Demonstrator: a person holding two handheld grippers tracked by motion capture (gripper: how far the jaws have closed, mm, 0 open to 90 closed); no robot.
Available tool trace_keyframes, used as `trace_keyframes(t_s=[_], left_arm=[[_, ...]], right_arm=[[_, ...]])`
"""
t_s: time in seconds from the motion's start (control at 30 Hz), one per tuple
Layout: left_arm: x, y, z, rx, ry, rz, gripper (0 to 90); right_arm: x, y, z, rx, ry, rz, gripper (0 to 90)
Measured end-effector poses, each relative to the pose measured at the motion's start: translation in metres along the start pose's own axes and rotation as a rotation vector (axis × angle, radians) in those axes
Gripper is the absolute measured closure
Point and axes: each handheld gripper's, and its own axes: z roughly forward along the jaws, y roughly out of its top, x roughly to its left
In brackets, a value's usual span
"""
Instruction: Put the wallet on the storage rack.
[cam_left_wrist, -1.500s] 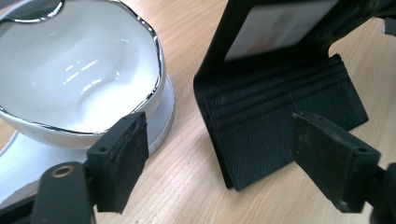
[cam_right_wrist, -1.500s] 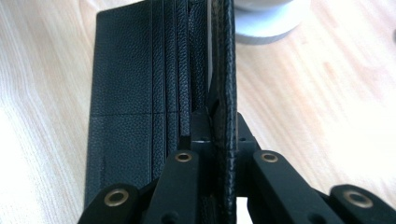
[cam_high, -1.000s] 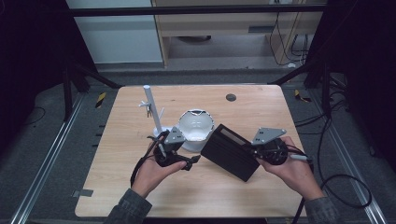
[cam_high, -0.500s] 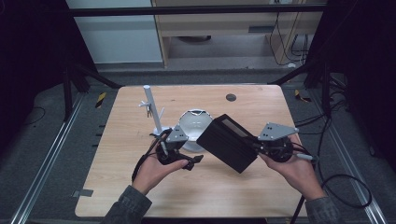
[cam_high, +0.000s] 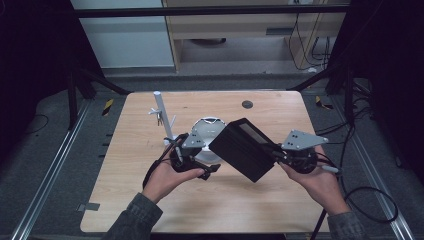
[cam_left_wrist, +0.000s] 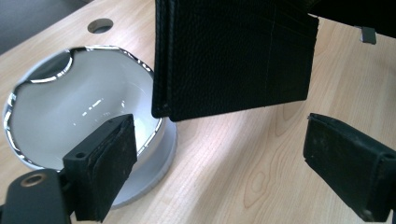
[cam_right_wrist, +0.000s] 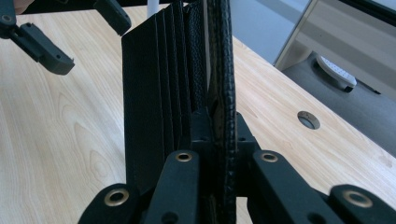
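R gripper is clamping the black wallet just right of the white bowl, lifting it off the table, while L gripper, jaws just spreading w/ nothing between, is letting go.

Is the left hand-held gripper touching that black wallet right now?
Apart. In the left gripper view, the left hand-held gripper has its jaws wide open, and the black wallet hangs beyond them with bare table showing between.
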Motion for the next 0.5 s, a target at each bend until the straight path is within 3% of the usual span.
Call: trace_keyframes(t_s=[0.5], left_arm=[[0.007,0.02,-0.004,0.023,-0.01,0.044,8.8]], right_arm=[[0.002,0.002,-0.004,-0.059,-0.002,0.002,84.9]])
